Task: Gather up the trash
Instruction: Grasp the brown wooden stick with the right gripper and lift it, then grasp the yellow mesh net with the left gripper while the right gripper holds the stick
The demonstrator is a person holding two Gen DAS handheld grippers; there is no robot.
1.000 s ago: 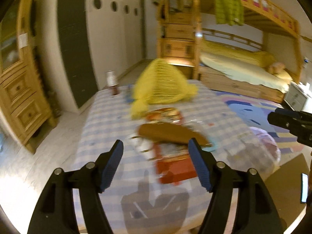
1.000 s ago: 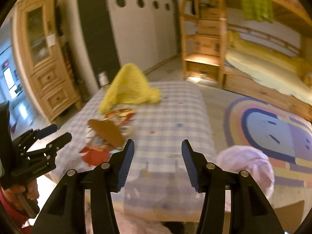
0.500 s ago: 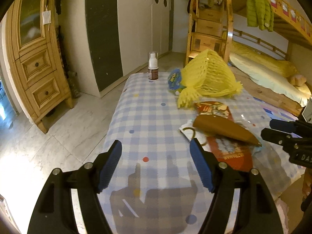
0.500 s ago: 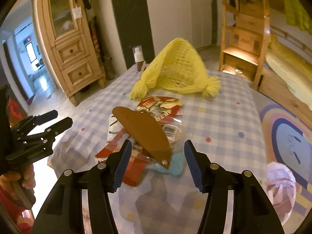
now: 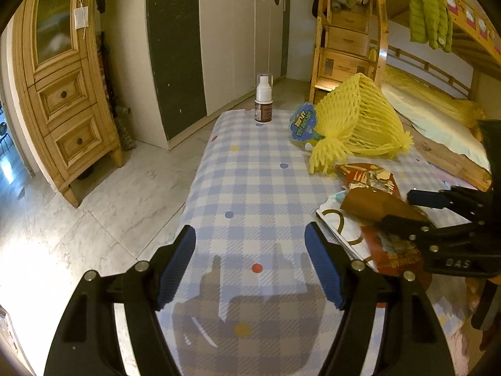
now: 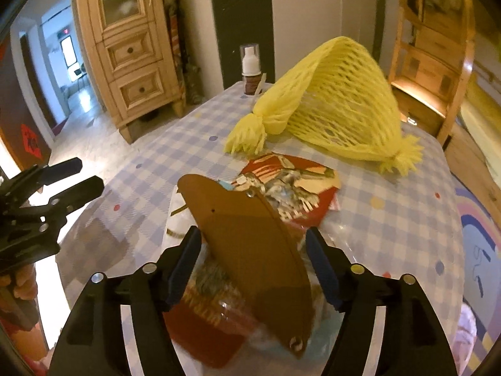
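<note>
At the bottom middle of the right wrist view, your right gripper [image 6: 253, 263] was opening around the brown cardboard piece [image 6: 250, 244] on the checkered tablecloth [image 6: 391, 225]; your left gripper [image 5: 250, 266] hung wide apart, empty.

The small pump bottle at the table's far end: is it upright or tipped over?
Upright. The bottle stands on its base on the checked tablecloth, clear cap uppermost.

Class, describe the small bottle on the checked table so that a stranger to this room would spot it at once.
Start at the table with the blue-and-white checked cloth and go to its far end, towards the white wardrobe doors. The small bottle stands upright there, left of the yellow foam net. It alone stands upright: brown body, white top, clear cap.
</note>
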